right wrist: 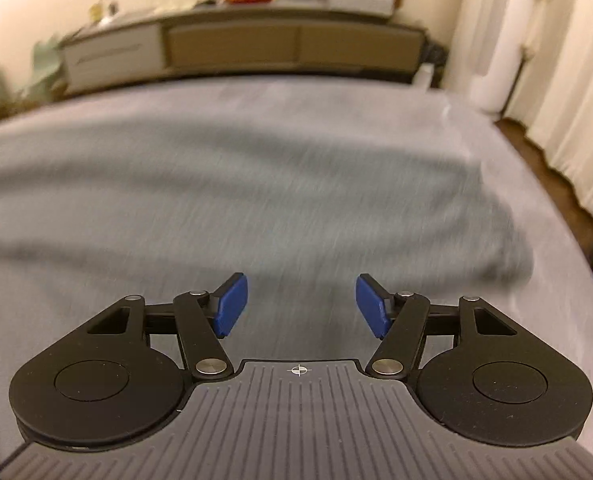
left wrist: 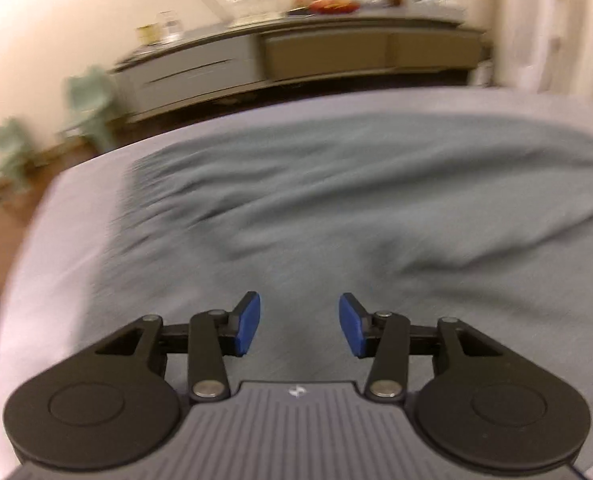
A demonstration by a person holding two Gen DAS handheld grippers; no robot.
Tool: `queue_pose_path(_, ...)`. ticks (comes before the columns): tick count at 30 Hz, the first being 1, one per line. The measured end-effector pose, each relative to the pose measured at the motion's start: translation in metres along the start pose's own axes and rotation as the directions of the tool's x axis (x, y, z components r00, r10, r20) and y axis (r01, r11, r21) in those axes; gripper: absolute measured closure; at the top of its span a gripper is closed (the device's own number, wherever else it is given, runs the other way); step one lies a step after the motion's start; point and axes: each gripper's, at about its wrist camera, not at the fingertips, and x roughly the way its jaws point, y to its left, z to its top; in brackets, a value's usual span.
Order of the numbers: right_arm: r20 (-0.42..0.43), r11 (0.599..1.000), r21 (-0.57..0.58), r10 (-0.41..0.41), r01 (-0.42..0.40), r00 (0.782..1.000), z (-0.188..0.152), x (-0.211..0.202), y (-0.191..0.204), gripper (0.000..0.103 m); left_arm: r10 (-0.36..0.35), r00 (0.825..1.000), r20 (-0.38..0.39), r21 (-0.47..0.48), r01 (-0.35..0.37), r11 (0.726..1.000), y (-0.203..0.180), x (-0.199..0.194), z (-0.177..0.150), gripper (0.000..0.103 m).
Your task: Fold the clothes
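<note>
Spread across the bed (left wrist: pixel 76 208), a grey garment (left wrist: pixel 316 200); left gripper (left wrist: pixel 299 325) and right gripper (right wrist: pixel 301 305) gape wide above it, holding nothing.

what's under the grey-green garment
The grey-green garment lies spread on a pale lilac bed sheet, which shows around its edges. Whatever lies beneath its middle is covered.

Open space is seen above the grey garment (left wrist: pixel 336 200) spread on the bed (right wrist: pixel 536 152); passage beyond is blocked by the long sideboard (left wrist: pixel 296 56).
</note>
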Motion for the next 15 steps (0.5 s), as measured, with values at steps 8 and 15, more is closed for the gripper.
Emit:
queue_pose_path(8, -0.099, 0.991, 0.122, -0.041, 0.054, 0.994, -0.061, -0.024, -0.060, 0.033, 0.089, 0.988, -0.129, -0.042, -0.096, 0.995, 0.056, -0.023, -0.084, 0.059)
queue_pose_path(15, -0.111, 0.961, 0.187, -0.184, 0.202, 0.977, -0.076, -0.037, -0.105, 0.035, 0.147, 0.983, -0.107, 0.029, -0.145, 0.989, 0.042, -0.058, -0.113, 0.056)
